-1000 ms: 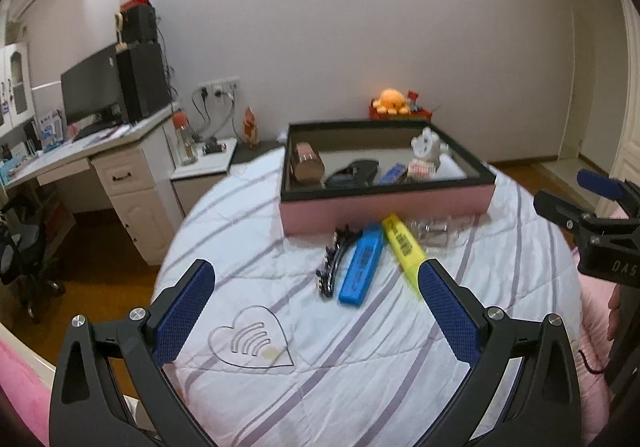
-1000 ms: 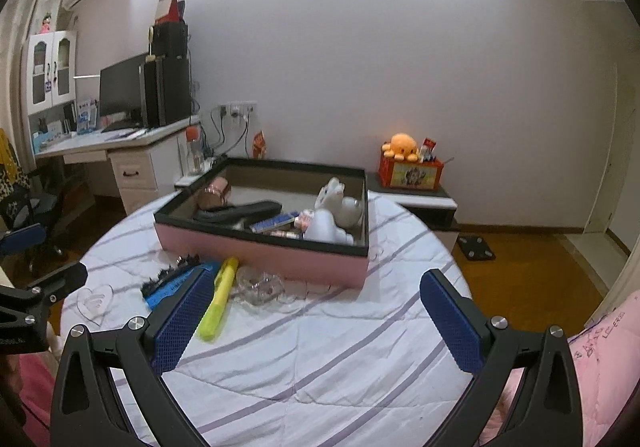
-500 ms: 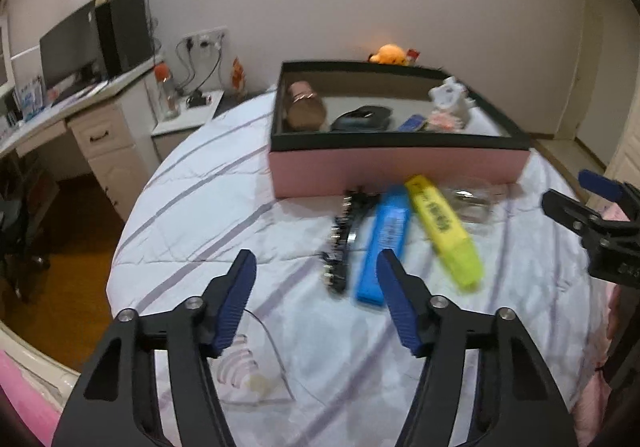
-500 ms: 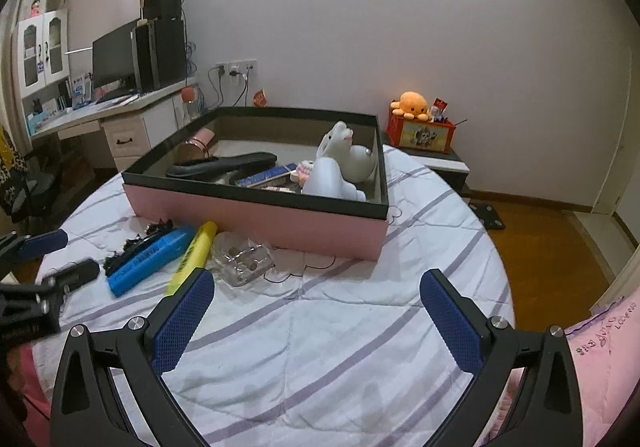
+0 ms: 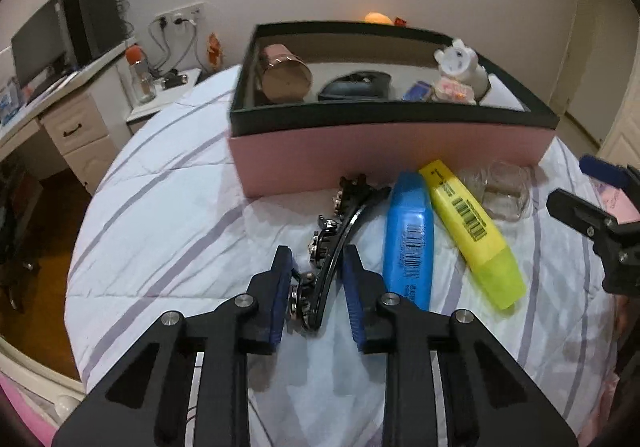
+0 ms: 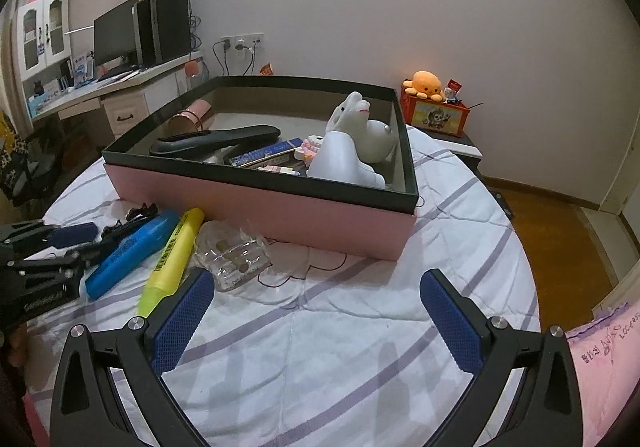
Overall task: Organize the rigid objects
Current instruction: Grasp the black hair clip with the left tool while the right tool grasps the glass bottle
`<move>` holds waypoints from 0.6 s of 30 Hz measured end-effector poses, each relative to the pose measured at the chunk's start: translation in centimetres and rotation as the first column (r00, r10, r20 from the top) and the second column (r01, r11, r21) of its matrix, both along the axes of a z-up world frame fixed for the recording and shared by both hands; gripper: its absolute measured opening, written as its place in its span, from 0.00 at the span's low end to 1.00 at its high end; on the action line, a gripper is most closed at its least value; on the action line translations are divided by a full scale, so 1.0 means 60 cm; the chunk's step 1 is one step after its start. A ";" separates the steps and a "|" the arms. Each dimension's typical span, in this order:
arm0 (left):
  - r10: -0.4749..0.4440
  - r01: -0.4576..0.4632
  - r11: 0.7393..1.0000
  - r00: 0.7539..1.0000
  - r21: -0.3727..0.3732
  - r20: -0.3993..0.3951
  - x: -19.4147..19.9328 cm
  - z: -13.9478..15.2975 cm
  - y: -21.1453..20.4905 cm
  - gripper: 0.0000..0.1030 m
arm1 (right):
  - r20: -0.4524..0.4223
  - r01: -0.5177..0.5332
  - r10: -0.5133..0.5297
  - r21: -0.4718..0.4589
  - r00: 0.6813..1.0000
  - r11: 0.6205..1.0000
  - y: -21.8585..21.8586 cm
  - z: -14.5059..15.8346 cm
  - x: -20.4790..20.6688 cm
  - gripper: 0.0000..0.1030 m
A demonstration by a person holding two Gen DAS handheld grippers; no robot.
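Note:
A black studded hair clip (image 5: pixel 340 223) lies on the striped cloth in front of the pink box (image 5: pixel 380 151). My left gripper (image 5: pixel 318 253) is down over the clip's near end, and its jaws are closing with both blue pads against the clip. Right of the clip lie a blue highlighter (image 5: pixel 408 239), a yellow highlighter (image 5: pixel 472 227) and a clear plastic piece (image 5: pixel 504 195). My right gripper (image 6: pixel 318 279) hangs open above bare cloth, close to the clear plastic piece (image 6: pixel 236 255), with nothing between its fingers.
The black-rimmed box (image 6: pixel 280 207) holds a copper cylinder (image 5: pixel 284 75), a long black item (image 6: pixel 216 139), a white figure (image 6: pixel 356 143) and small packs. The round table (image 6: pixel 360 347) drops off to wooden floor. A desk with a monitor (image 6: pixel 116 35) stands far left.
My left gripper came down and forward over the hair clip and its jaws went from wide open to closed around it. My right gripper sank towards the table and stayed open.

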State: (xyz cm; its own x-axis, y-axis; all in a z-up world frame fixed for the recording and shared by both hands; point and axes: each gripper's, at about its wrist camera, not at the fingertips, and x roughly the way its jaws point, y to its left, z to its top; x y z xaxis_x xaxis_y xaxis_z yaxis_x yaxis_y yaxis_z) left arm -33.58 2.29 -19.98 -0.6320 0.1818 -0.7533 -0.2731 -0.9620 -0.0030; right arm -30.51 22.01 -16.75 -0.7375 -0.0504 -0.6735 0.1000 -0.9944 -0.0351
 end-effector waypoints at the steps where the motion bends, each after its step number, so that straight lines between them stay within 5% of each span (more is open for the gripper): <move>1: -0.002 0.002 1.000 1.000 0.001 -0.001 -0.001 0.002 -0.001 0.24 | 0.004 -0.003 0.003 -0.002 1.000 1.000 0.000 -0.001 -0.002 1.00; 18: 0.000 -0.001 1.000 1.000 -0.022 -0.005 0.046 0.002 -0.036 0.19 | 0.105 -0.093 0.089 0.038 0.991 0.995 -0.074 -0.020 -0.052 1.00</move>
